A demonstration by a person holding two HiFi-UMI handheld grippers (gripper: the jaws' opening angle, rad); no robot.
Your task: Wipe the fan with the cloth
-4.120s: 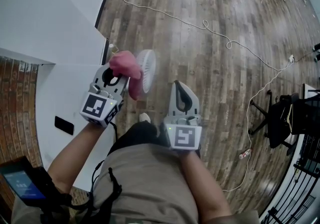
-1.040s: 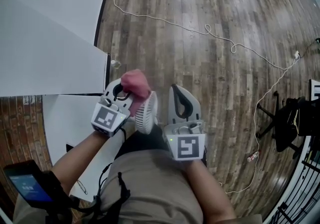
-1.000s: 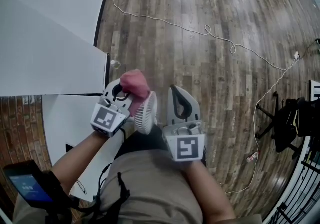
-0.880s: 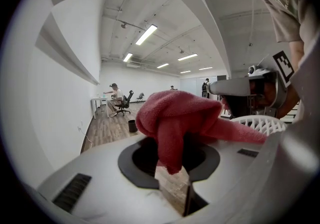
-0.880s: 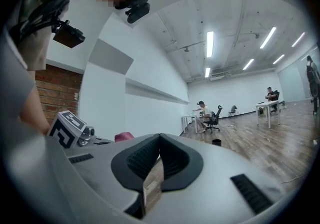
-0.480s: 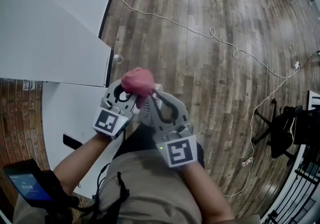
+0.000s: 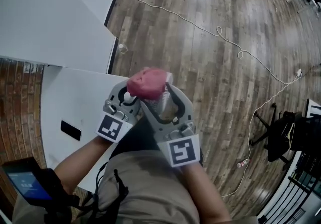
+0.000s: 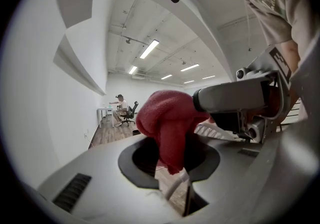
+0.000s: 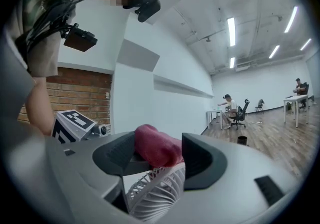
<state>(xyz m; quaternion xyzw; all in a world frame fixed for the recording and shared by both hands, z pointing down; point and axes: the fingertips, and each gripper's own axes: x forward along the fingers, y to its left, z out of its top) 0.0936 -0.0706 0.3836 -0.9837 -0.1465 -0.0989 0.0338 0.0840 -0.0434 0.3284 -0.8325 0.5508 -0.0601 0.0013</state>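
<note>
Though the wooden floor fills most of the head view, the work sits low in the middle, above the person's lap and just off the edge of the white tabletop. The two tongs meet there, tips close together and angled toward each other.

The right tongs have just been opening, and their jaws now stand wide apart. The small white fan is between them, its ribbed grille low in the gap. Its right edge comes close to one jaw, though I cannot tell whether it touches.

The left tongs are clenched on the red cloth, pinching it so that a bunched wad bulges past the tips and a fold hangs down between the jaws. That wad reaches across into the right tongs' gap and sits against the top of the fan's grille.

A dark, flat device lies on the tabletop, well apart from both tongs.
</note>
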